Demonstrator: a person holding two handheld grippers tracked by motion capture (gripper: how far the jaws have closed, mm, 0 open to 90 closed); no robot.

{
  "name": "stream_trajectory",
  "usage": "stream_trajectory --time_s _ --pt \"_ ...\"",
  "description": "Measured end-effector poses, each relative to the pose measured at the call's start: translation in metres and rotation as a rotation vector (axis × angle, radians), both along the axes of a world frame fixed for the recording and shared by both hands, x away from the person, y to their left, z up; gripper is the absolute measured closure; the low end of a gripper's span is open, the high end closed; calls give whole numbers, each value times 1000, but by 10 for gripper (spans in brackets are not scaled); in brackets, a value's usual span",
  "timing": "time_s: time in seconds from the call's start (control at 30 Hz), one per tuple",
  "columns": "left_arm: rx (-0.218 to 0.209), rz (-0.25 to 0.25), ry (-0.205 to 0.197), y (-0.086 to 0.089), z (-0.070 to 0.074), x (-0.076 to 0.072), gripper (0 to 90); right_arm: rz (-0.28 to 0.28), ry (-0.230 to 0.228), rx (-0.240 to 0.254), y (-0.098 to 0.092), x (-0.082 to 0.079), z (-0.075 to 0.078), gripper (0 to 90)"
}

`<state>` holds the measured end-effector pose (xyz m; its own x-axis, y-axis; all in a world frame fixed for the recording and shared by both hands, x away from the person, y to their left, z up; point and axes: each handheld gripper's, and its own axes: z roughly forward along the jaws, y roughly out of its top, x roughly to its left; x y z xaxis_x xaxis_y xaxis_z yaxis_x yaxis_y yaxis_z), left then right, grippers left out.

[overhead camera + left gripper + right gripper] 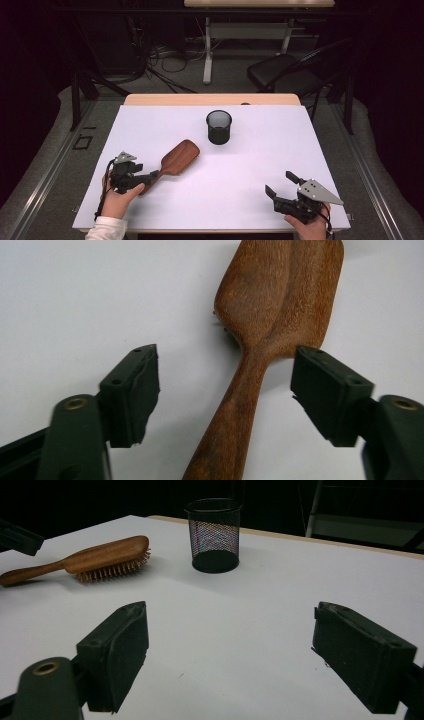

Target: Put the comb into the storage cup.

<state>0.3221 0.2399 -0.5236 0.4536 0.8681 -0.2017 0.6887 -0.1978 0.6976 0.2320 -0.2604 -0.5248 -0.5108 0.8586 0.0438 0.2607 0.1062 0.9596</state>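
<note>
No writing or brand is readable anywhere. The wooden hairbrush [176,160] lies bristles down on the white table [260,165]; its handle sits between the left gripper's [225,385] wide jaws, untouched. The right gripper [230,655] gapes empty near the front edge. 1 black mesh cup [219,127] stands beyond, well apart.

mesh cup [219,127]: seen upright at far centre of white surface [260,165] | black chair [280,72]: seen beyond, far right | cables [170,57]: strewn on floor
</note>
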Motion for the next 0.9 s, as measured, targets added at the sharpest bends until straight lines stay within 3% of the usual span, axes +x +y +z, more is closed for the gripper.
stream_trajectory --time_s 0.13,0.27,0.37,0.7,0.9 --pt "-20 -4 -7 -1 3 2 171 2 0 -3 2 1 -1 144" --pt "-31 -12 -7 -2 4 3 139 4 0 -3 3 1 -1 144" --pt "-54 -28 12 -2 5 5 1 1 2 0 3 1 -1 144" --pt "13 -103 15 -6 12 10 5 -1 6 -1 3 1 -1 144" --pt "29 -110 30 -6 18 13 7 -4 10 0 2 1 -1 144"
